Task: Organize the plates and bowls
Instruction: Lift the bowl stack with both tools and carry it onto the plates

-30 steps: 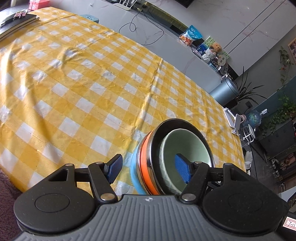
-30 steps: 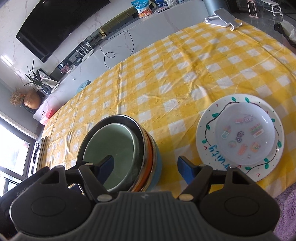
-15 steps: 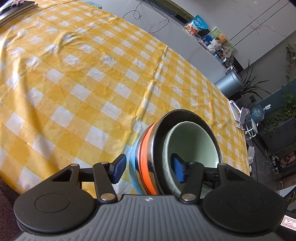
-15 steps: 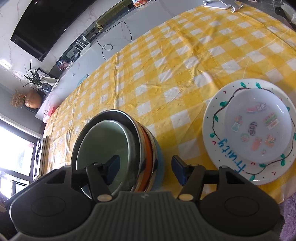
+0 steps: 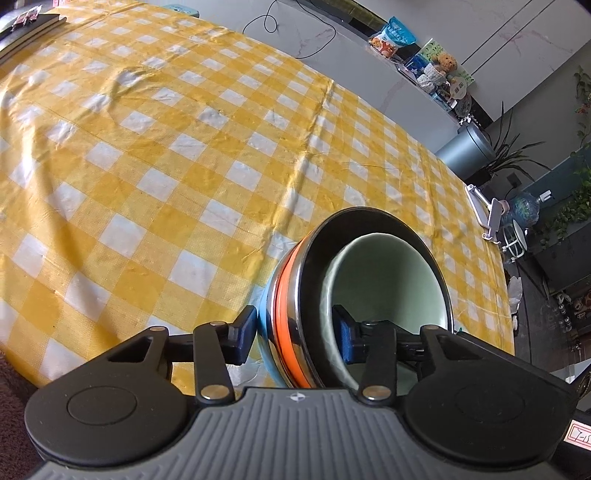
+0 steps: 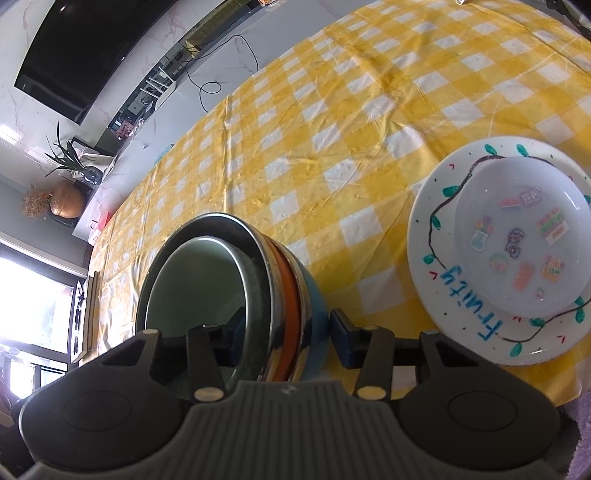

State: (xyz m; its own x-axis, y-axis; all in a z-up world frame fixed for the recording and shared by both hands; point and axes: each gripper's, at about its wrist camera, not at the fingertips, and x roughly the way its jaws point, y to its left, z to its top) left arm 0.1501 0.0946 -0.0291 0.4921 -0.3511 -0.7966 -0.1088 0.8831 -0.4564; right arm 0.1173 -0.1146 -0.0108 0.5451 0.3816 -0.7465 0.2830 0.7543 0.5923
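Observation:
A nested stack of bowls [image 5: 295, 314] stands near the table's front edge: pale green bowl [image 5: 391, 280] inside a steel one, then an orange one, then a blue one outermost. My left gripper [image 5: 295, 338] straddles the stack's left wall, one pad outside, one inside, closed onto it. My right gripper [image 6: 288, 332] straddles the right wall of the same stack [image 6: 258, 295], also closed onto it. A white "fruity" plate [image 6: 436, 229] with a smaller sticker plate [image 6: 517, 236] on it lies to the right.
A yellow checked tablecloth [image 5: 166, 147] covers the table. A dark notebook [image 5: 26, 29] lies at the far left corner. A phone stand [image 5: 487, 218] sits at the far right edge. A counter with cables and snacks runs behind the table.
Both grippers have narrowed from wide open onto the walls of the bowl stack and moved in closer. The stack looks slightly tilted in both views.

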